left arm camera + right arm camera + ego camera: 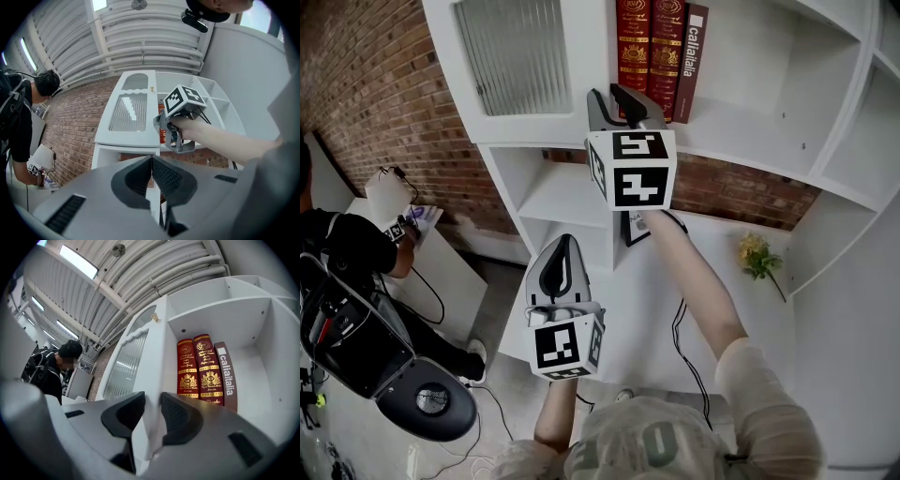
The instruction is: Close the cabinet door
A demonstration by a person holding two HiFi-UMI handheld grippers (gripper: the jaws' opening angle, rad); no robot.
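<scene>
At the far left, well away from both tongs, the head view shows a person (342, 248) beside a white table (455, 281) under the brick wall (366, 84). The left tongs (563, 247) are pressed together with nothing between them, as only the left gripper view shows. They are held below and left of the right tongs (609, 92), in front of the lower shelves (567, 192). That view alone also shows the right gripper from outside, with a hand (190, 125) wrapped round its handle. The cabinet door (516, 56), white with a ribbed glass pane, lies above the left tongs and stretches away to the left of the right tongs. The right gripper view alone shows the door's white right-hand edge filling the gap between the right tongs, which pinch it near the lower corner. Just right of them three books (658, 47) stand upright in an open compartment. Farther right and lower, yellow flowers (755, 253) lie on a shelf, seen in the head view only
</scene>
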